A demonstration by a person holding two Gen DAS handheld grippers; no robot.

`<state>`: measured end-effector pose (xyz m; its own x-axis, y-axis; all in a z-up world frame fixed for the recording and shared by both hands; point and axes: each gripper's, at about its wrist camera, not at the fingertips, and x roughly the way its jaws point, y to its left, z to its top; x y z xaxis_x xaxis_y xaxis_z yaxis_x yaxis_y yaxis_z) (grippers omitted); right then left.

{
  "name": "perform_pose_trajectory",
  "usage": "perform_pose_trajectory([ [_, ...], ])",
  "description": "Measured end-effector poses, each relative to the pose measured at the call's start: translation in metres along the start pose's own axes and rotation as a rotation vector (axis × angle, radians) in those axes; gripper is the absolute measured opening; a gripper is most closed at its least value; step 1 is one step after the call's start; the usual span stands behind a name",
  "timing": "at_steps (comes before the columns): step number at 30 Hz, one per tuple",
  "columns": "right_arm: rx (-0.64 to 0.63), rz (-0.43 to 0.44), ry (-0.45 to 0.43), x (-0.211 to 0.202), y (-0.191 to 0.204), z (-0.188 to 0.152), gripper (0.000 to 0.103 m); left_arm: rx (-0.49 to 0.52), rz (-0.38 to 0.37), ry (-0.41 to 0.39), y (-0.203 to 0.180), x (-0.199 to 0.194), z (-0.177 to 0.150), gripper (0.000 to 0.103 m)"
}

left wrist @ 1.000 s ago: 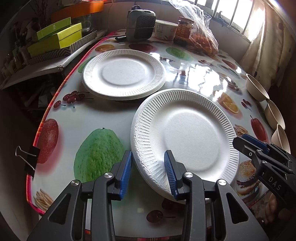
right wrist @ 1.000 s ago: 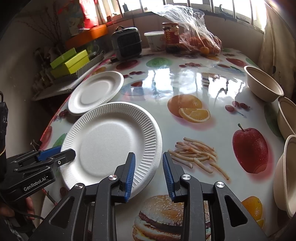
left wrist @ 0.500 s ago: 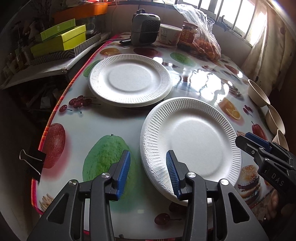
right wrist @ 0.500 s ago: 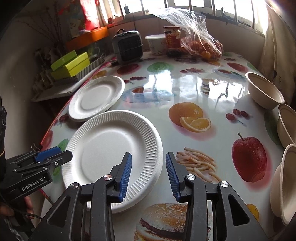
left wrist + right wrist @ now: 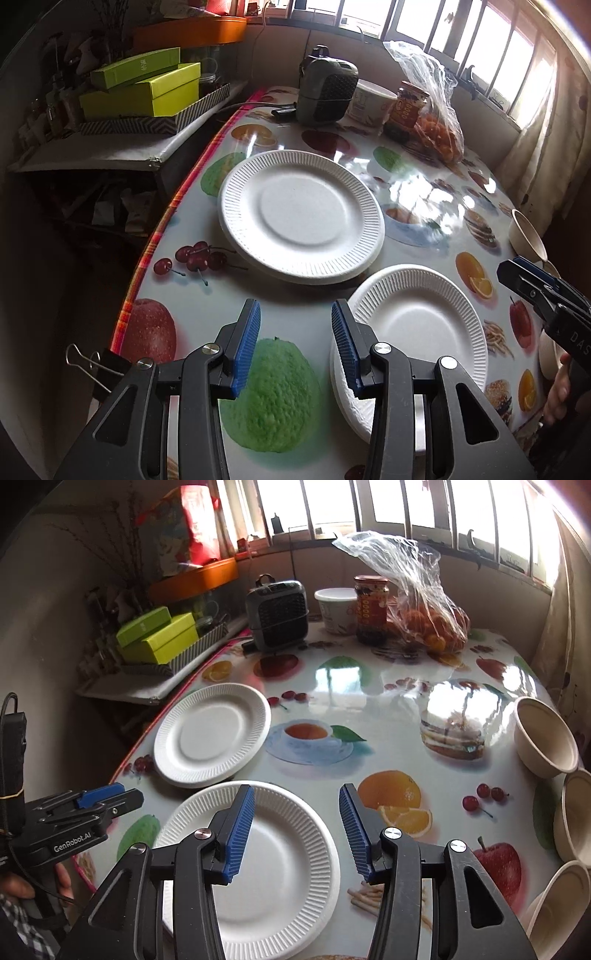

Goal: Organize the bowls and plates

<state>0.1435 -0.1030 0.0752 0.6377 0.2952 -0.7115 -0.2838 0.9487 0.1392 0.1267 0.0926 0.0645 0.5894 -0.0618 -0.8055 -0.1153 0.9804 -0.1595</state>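
Two white ribbed paper plates lie on the fruit-print table. The far plate (image 5: pixel 301 218) (image 5: pixel 212 734) sits near the left edge. The near plate (image 5: pixel 417 325) (image 5: pixel 266 853) lies flat at the front. My left gripper (image 5: pixel 295 341) is open and empty, raised above the table just left of the near plate's rim. My right gripper (image 5: pixel 295 830) is open and empty, hovering over the near plate's right half. Three beige bowls (image 5: pixel 543 738) (image 5: pixel 576 819) (image 5: pixel 554 908) line the table's right edge.
At the table's far end stand a small grey heater (image 5: pixel 277 614), a white tub (image 5: pixel 338 609), a jar (image 5: pixel 371 609) and a plastic bag of oranges (image 5: pixel 424 616). Green boxes (image 5: pixel 144 92) sit on a side shelf to the left. A binder clip (image 5: pixel 96 369) grips the table's front-left edge.
Both grippers have pulled back and risen away from the near plate, and their jaws have opened wider. The near plate stays flat on the table.
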Motion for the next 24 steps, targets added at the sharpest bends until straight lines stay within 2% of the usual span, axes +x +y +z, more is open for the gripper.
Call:
perform_pose_trajectory([
  [11,-0.028,0.067,0.043,0.037,-0.001,0.041,0.047,-0.061,0.023,-0.03,0.036,0.014,0.04,0.042],
  [19,-0.052,0.116,0.077,0.067,-0.002,0.061,0.047,-0.081,0.025,-0.009,0.053,0.039,0.06,0.042],
  [24,-0.034,0.163,0.128,0.091,-0.006,0.066,0.047,-0.096,0.035,0.006,0.061,0.055,0.069,0.042],
])
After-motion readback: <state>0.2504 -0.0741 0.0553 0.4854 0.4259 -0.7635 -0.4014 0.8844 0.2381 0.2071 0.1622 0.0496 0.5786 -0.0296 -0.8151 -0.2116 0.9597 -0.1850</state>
